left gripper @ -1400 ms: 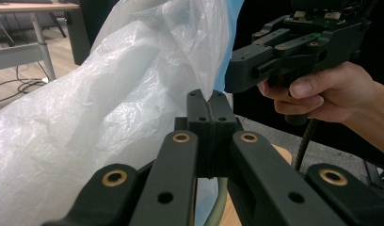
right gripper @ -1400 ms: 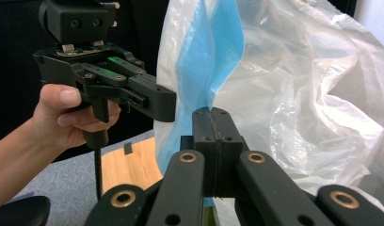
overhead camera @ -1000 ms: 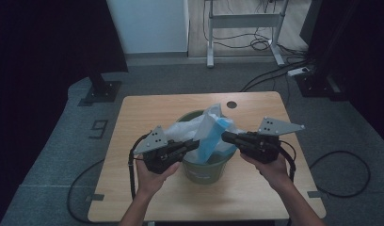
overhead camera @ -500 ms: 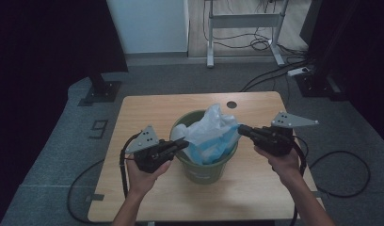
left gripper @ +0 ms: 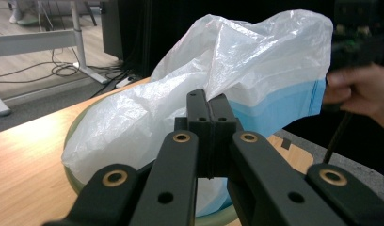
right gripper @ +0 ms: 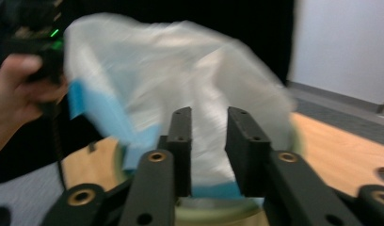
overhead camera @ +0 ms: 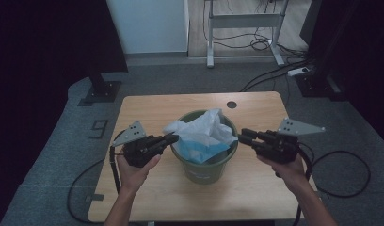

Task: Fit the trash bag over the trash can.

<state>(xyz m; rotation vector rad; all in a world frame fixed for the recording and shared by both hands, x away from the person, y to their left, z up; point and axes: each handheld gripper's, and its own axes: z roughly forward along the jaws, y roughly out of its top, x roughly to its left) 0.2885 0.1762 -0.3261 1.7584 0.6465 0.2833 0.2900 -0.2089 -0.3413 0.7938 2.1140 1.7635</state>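
Dark curtains close the room on both sides, and grey carpet with loose cables lies around a wooden worktop (overhead camera: pixel 148 113). On this worktop, about in the middle and a little nearer to the front edge, stands a round green bin (overhead camera: pixel 204 167). A plastic bag (overhead camera: pixel 202 134), white above and blue below, sits in the bin and rises crumpled over its rim. The person's hands come in from the front edge, one on each side of the bin. The left tongs (overhead camera: pixel 172 137) reach to the left side of the rim, and their jaws are pressed together on a fold of the white plastic; in the left gripper view the film comes out directly from between the closed jaws, so the left tongs (left gripper: pixel 209 106) have hold of the bag's edge. The right tongs (overhead camera: pixel 242 135) are at the right side of the bin, just beside the rim. Their jaws have just been opening, and in the right gripper view the right tongs (right gripper: pixel 210 122) show a clear gap with nothing between the jaws; the bag is behind them, blurred. Whether their tips touch the plastic cannot be told. A small round hole (overhead camera: pixel 231 104) is in the worktop near its far edge.
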